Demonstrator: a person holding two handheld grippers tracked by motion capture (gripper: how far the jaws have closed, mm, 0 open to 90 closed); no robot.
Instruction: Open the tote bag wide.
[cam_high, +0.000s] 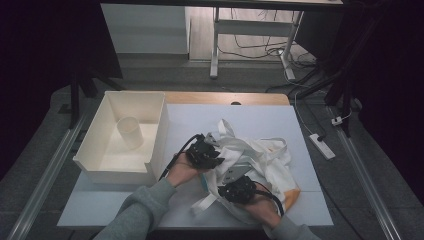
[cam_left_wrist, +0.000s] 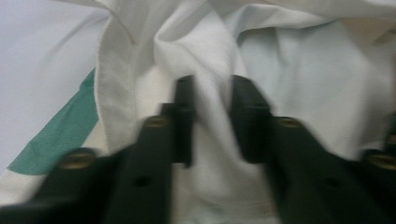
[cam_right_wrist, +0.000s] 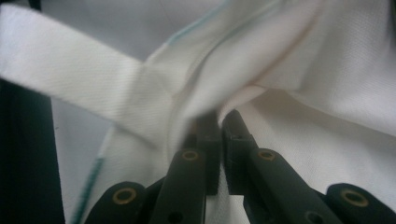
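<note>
- Because the left gripper (cam_left_wrist: 210, 116) stands with jaws slightly apart around a fold, not pinching it, the white cloth bag (cam_high: 260, 155) could slip free if lifted.
- Right gripper (cam_right_wrist: 220, 140) is clamped tight on the fabric near a strap (cam_right_wrist: 70, 79).
- Crumpled, with a green stripe (cam_left_wrist: 60, 140), the bag lies mid-table beside the white box (cam_high: 150, 170).

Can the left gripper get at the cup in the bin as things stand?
Probably not yet: the left gripper has bag cloth between its jaws, and the bin wall stands between it and the cup. From above, the way looks free.
</note>
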